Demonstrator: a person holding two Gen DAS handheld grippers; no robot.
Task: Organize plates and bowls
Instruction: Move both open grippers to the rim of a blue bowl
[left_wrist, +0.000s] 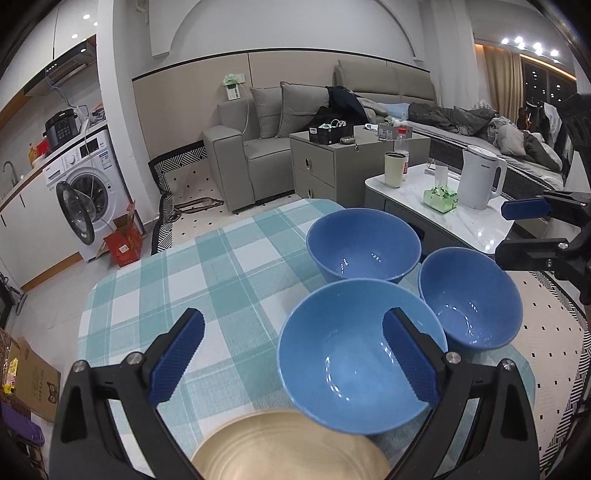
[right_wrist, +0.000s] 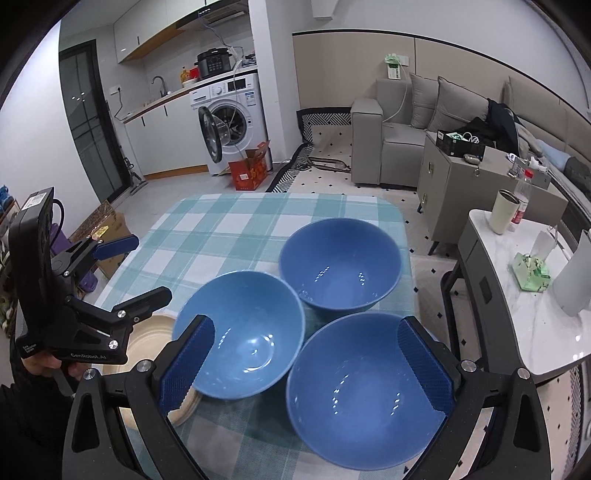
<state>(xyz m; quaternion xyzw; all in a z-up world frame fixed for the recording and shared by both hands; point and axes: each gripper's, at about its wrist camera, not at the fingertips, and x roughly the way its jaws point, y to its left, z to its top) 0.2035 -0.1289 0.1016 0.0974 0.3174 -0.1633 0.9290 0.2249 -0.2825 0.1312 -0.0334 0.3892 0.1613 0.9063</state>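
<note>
Three blue bowls stand close together on the checked tablecloth (left_wrist: 177, 280). In the left wrist view the near bowl (left_wrist: 354, 358) lies partly between my open fingers, the far bowl (left_wrist: 364, 243) is behind it, and the third bowl (left_wrist: 471, 299) is to the right. A beige plate (left_wrist: 291, 450) lies under my left gripper (left_wrist: 291, 354). In the right wrist view my right gripper (right_wrist: 308, 362) is open above the near-right bowl (right_wrist: 365, 391), with the left bowl (right_wrist: 240, 332), the far bowl (right_wrist: 340, 266) and the beige plate (right_wrist: 147, 343) also visible.
A white side table (left_wrist: 472, 225) with a kettle (left_wrist: 480, 177), cup and bottle stands to the right. A grey cabinet (left_wrist: 325, 166), a sofa (left_wrist: 251, 147) and a washing machine (left_wrist: 85, 192) lie beyond. Boxes sit on the floor at the left.
</note>
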